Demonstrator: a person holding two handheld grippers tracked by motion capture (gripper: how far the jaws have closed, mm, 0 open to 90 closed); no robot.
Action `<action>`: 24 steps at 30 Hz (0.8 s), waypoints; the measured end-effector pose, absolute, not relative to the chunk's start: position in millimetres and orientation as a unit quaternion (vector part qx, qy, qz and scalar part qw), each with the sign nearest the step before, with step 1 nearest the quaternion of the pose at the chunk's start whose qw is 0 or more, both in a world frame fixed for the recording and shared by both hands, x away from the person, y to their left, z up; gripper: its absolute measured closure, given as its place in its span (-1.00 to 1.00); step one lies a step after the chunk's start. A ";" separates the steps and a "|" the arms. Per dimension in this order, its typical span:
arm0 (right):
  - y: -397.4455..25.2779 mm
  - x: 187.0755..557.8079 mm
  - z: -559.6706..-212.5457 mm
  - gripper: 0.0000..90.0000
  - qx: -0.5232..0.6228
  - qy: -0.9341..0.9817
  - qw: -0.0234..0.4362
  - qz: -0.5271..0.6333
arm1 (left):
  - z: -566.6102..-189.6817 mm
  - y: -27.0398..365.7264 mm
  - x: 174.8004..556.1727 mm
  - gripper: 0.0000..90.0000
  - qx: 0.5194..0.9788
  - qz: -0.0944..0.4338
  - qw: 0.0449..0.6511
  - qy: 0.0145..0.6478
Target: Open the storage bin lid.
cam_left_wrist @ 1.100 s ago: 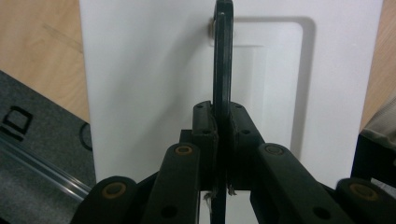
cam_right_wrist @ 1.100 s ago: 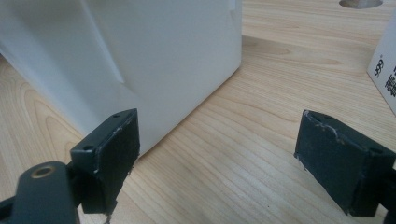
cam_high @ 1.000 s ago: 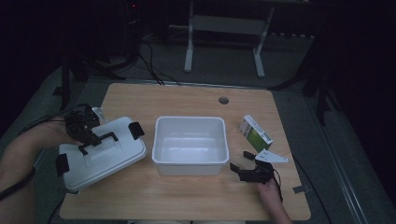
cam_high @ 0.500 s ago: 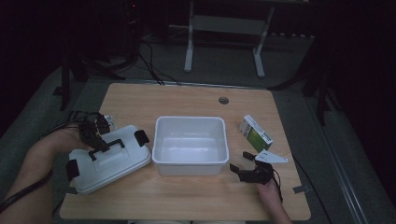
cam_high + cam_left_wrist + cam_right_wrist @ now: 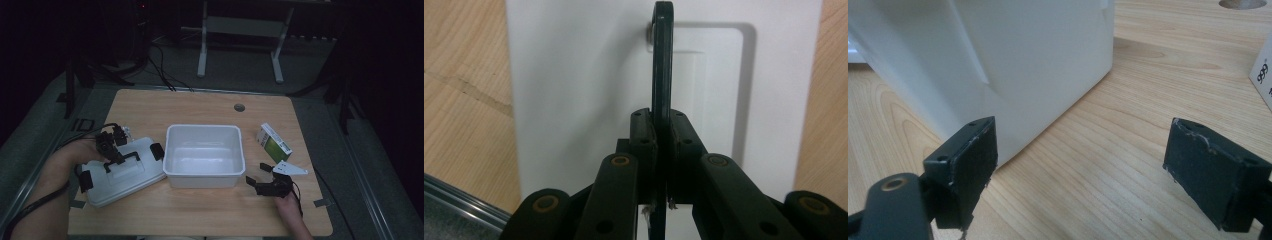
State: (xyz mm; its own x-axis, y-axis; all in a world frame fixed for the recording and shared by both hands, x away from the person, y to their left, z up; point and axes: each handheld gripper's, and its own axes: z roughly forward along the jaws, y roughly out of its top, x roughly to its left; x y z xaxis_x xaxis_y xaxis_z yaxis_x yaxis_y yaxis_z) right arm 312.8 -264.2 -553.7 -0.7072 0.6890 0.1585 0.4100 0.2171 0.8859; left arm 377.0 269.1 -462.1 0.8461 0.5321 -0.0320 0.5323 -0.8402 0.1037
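Two jaws of my left gripper pinch the lid's black handle tight, so I should set the lid down flat (no tipping). My right gripper waits wide open by the white tub.

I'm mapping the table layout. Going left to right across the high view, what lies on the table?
White lid, held by its black handle in the left gripper → white bin → right gripper → green-and-white box.

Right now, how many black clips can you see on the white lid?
2: one clip at the lid's right end beside the tub, one at its left end. Others may be hidden.
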 end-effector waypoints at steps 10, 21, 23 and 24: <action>-263.8 312.6 -553.1 -0.70 0.356 0.770 0.138 0.512 | -471.8 266.3 376.7 0.86 0.959 -0.010 0.055 0.279; -264.7 312.0 -553.0 -0.70 0.357 0.770 0.136 0.511 | -466.5 264.5 376.9 0.58 0.954 -0.017 0.055 0.296; -265.1 312.1 -552.3 -0.70 0.356 0.769 0.137 0.513 | -465.1 264.0 376.6 0.51 0.953 -0.014 0.057 0.299; -265.2 312.0 -552.2 -0.70 0.357 0.769 0.137 0.513 | -465.0 264.0 376.5 0.51 0.952 -0.014 0.057 0.300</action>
State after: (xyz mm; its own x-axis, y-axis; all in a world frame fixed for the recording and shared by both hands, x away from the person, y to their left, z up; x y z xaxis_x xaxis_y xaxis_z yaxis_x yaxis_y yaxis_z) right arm 312.0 -265.2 -552.2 -0.7084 0.6884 0.1558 0.4075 0.2187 0.8866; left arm 376.5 264.0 -465.0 0.8201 0.5690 -0.0598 0.5721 -0.8141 0.1000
